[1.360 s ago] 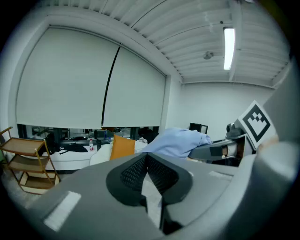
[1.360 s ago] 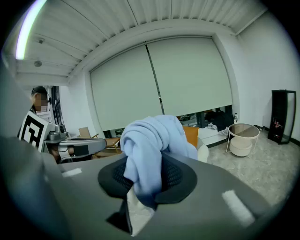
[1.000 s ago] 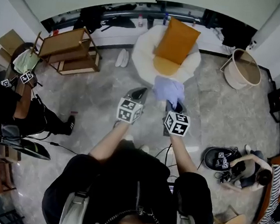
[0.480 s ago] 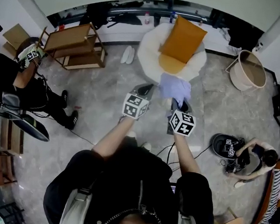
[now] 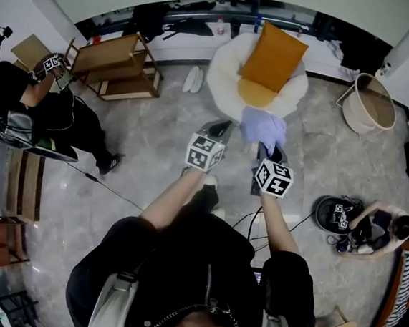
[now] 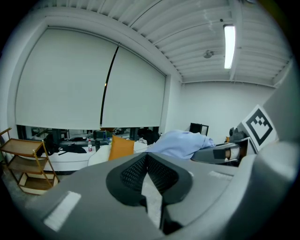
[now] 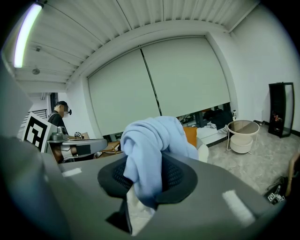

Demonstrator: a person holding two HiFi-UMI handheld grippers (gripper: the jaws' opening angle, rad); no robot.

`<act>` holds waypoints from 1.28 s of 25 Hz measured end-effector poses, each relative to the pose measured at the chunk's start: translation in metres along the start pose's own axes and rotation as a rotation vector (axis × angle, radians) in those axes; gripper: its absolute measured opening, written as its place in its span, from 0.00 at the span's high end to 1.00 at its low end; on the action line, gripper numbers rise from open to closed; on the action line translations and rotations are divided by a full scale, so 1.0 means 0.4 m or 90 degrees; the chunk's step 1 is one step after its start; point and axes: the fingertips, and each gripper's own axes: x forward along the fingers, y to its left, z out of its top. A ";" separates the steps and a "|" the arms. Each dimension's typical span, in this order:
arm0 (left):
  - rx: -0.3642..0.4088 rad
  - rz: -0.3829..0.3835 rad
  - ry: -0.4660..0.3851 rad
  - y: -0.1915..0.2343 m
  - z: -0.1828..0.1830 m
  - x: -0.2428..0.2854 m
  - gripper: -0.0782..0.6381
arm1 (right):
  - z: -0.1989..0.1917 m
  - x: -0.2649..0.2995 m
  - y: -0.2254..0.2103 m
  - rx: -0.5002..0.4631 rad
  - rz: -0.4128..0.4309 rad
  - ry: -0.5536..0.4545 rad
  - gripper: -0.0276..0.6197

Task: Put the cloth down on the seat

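Note:
A light blue cloth hangs bunched from my right gripper, which is shut on it just in front of the seat. In the right gripper view the cloth fills the space between the pads and drapes over them. The seat is a round white chair bearing an orange cushion. My left gripper is level beside the right one, to the left of the cloth, not touching it. Its pads meet at the tips with nothing between them. From there the cloth shows to the right.
A wooden shelf stands left of the seat and a round basket to its right. White slippers lie by the seat. One person sits at the far left; another crouches at the right. A cable runs across the floor.
Both grippers and the cloth keep their places in front of the seat. The person at the left has shifted and stretched a leg out.

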 end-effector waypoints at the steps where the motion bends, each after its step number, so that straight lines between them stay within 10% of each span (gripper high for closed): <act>1: 0.000 0.001 0.000 0.001 0.000 0.004 0.88 | 0.002 0.002 -0.004 0.001 0.000 0.000 0.80; 32: -0.024 -0.020 0.022 0.248 0.095 0.394 0.88 | 0.154 0.393 -0.124 -0.005 -0.005 0.035 0.80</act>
